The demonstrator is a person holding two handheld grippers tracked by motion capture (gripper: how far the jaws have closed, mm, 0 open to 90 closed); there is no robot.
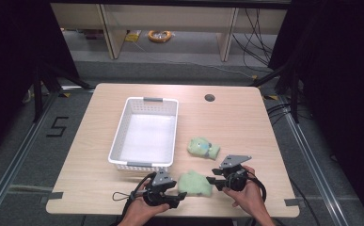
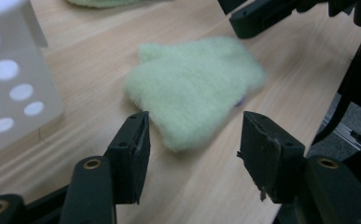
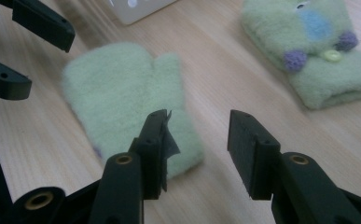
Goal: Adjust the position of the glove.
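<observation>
A pale wooden desk [image 1: 99, 188] stands on a grey floor between dark curtains, with wooden furniture legs and a coil of orange cable on the floor beyond it. Taking the white basket [image 1: 144, 133] on the desk as landmark: a plain green mitten [image 1: 194, 183] lies flat on the wood just off the basket's near right corner, close to the desk's near edge, and a second mitten [image 1: 203, 148] with a blue patch, purple bobbles and a button lies to the basket's right, a little farther from the person. The left tool [image 1: 182, 195] sits in front of the basket's near edge, at the plain mitten's left side; its jaws stand partly open, astride the mitten's near end, with the pads not pressing on it. The right tool [image 1: 211, 181] is at the same mitten's right side, farther from the basket; its jaws are also partly open, one over the mitten's edge, gripping nothing.
</observation>
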